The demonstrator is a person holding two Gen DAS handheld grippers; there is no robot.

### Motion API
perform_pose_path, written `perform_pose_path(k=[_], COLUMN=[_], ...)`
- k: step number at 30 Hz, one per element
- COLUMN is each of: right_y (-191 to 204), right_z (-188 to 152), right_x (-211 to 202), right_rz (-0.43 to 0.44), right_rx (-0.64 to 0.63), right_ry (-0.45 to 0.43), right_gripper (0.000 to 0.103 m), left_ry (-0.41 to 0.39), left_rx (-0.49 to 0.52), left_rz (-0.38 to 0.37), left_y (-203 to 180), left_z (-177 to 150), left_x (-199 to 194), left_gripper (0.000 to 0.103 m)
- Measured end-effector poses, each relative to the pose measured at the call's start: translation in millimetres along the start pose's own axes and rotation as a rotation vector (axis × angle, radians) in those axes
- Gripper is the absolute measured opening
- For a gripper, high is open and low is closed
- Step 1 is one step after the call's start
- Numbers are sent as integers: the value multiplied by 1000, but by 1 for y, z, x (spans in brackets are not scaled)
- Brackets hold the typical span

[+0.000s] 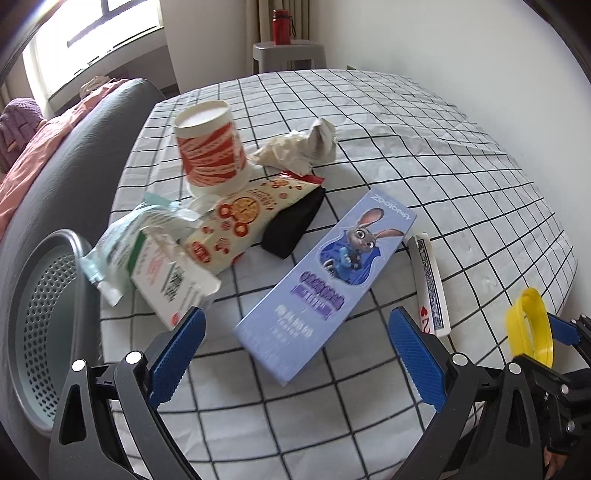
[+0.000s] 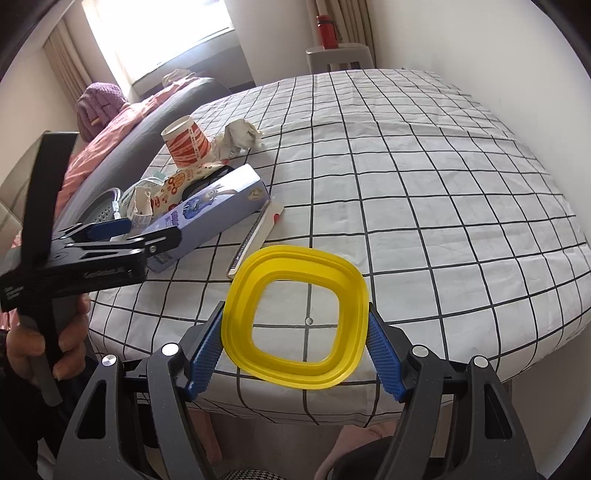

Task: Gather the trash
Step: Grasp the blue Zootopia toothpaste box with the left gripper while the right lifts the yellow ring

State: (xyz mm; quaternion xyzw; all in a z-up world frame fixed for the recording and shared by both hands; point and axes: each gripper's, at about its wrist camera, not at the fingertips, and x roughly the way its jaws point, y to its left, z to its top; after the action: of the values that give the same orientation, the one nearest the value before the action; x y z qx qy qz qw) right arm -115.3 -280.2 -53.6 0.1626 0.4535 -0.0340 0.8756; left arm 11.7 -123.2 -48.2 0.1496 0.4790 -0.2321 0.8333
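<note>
Trash lies in a heap on the checked tablecloth (image 1: 424,166): an upturned red-and-white paper cup (image 1: 210,147), crumpled paper (image 1: 299,147), a snack wrapper (image 1: 240,218), a white carton (image 1: 173,273), a pale green pouch (image 1: 122,243) and a purple Zootopia box (image 1: 325,284). My left gripper (image 1: 295,354) hovers open over the near end of the purple box, touching nothing. My right gripper (image 2: 295,350) is shut on a yellow plastic ring (image 2: 295,321), held flat above the table's front edge. The ring (image 1: 528,325) also shows edge-on at the right of the left wrist view.
A grey-green perforated bin (image 1: 40,325) stands low at the left, beside the table and a dark grey sofa (image 1: 92,140). A card pack (image 1: 428,284) lies right of the purple box, a black object (image 1: 291,225) behind it. A red bottle (image 1: 281,26) stands on a far stool.
</note>
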Motion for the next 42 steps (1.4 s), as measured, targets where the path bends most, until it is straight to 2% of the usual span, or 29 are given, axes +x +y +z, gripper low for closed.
perform_pose_path(k=[9, 10, 11, 13, 16, 18, 21, 25, 30, 32, 35, 38, 42], right_y=[-5, -4, -4, -5, -6, -8, -10, -9, -10, -10, -10, -9, -2], right_z=[3, 3, 3, 3, 2, 2, 2, 2, 3, 3, 4, 5, 6], right_x=[-9, -9, -10, -11, -13, -14, -16, -16, -16, -17, -17, -17, -16], right_rz=[65, 69, 72, 77, 76, 71, 68, 67, 67, 68, 64, 60, 49], right_rx=[11, 11, 11, 14, 22, 26, 33, 33, 40, 40, 40, 39, 27], right_ry=[-40, -43, -46, -50, -57, -63, -67, -71, -74, -77, -76, -76, -74], right_gripper=[69, 69, 69, 69, 70, 70, 70, 70, 70, 70, 70, 70, 70], left_ry=[33, 38, 49, 72, 96, 100, 91, 87, 72, 64, 58, 50, 16], left_rx=[37, 43, 47, 54, 42, 32, 32, 12, 33, 36, 26, -6, -35], left_rz=[24, 24, 20, 9, -44, -78, -75, -65, -40, -39, -53, -84, -83], left_y=[-12, -14, -16, -19, -24, -28, -34, -35, -40, -41, -39, -30, -22], left_z=[15, 15, 13, 10, 0, -7, -10, 1, 11, 14, 15, 10, 2], left_x=[27, 29, 31, 32, 27, 23, 21, 30, 37, 38, 36, 31, 16], left_gripper=[95, 89, 79, 70, 64, 64, 64, 64, 64, 52, 43, 43, 43])
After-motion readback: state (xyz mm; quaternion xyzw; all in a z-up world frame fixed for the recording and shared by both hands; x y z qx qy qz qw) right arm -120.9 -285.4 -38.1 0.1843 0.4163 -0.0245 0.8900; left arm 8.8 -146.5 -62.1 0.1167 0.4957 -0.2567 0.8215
